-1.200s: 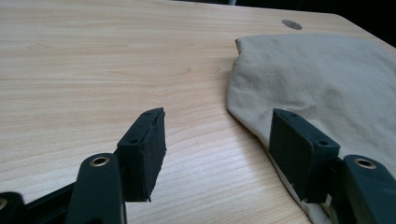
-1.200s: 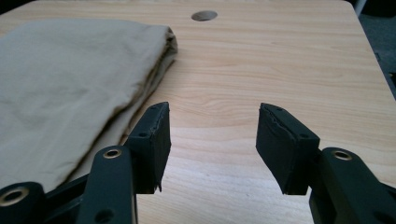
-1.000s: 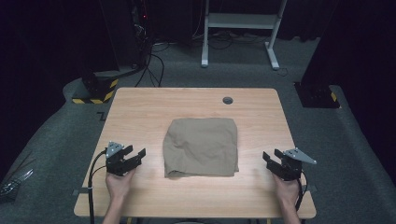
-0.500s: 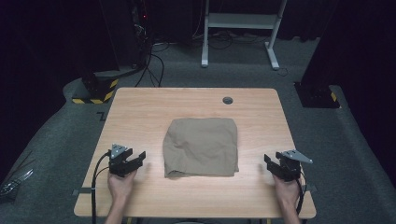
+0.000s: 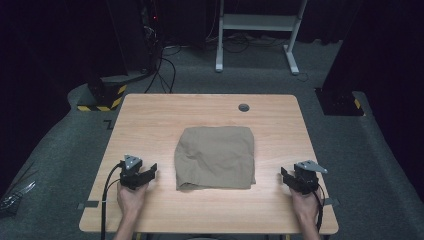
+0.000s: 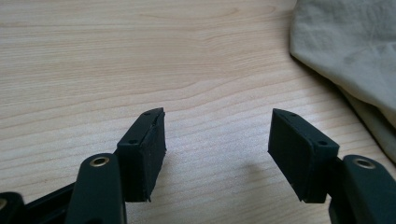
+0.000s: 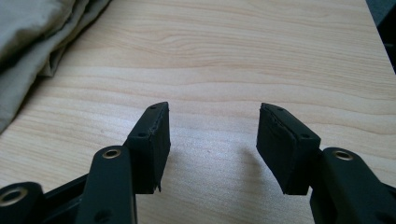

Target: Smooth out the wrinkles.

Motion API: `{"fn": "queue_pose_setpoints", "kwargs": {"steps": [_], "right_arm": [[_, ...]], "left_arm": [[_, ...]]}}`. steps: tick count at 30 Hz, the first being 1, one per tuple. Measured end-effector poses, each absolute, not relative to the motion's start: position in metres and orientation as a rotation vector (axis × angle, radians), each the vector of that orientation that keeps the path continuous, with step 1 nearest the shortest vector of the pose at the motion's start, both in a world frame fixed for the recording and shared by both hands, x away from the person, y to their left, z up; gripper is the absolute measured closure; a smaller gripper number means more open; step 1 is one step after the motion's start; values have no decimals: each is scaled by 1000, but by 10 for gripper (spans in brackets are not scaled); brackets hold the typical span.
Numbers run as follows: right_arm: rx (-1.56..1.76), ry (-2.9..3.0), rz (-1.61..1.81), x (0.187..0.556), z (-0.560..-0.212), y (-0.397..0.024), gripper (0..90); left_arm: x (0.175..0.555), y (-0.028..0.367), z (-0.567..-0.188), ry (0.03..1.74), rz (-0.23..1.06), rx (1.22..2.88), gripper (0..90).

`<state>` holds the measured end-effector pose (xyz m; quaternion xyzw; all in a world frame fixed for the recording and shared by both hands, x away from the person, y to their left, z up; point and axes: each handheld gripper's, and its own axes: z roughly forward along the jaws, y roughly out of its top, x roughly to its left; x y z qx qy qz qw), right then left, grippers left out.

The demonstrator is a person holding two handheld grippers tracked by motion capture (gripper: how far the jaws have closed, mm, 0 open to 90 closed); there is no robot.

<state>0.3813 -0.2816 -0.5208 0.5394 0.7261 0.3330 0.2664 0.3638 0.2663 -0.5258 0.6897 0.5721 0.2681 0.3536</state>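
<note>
Wooden surface (image 5: 150,120): one folded khaki cloth (image 5: 215,156), centred. Between my left tool (image 5: 145,172) and right tool (image 5: 289,177), both agape, empty

Both grippers sit lower on the table than a second ago, drawn toward 6 o'clock. The left gripper (image 5: 141,173) slides from beside the cloth's (image 5: 216,156) middle to beside its near corner. The right gripper (image 5: 295,177) retreats likewise, its hand (image 5: 303,202) nearer the table's (image 5: 150,115) front edge.
</note>
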Motion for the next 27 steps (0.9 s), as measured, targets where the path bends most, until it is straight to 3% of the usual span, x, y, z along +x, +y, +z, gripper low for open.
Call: {"fn": "queue_pose_setpoints", "kwargs": {"steps": [6, 27], "right_arm": [[1464, 2006, 851, 385, -522, -278, 425], [1484, 2020, 872, 387, -522, -281, 383]], "left_arm": [[368, 259, -527, 1488, 710, 1874, 352], [369, 261, -528, 1503, 676, 1863, 313]]}}
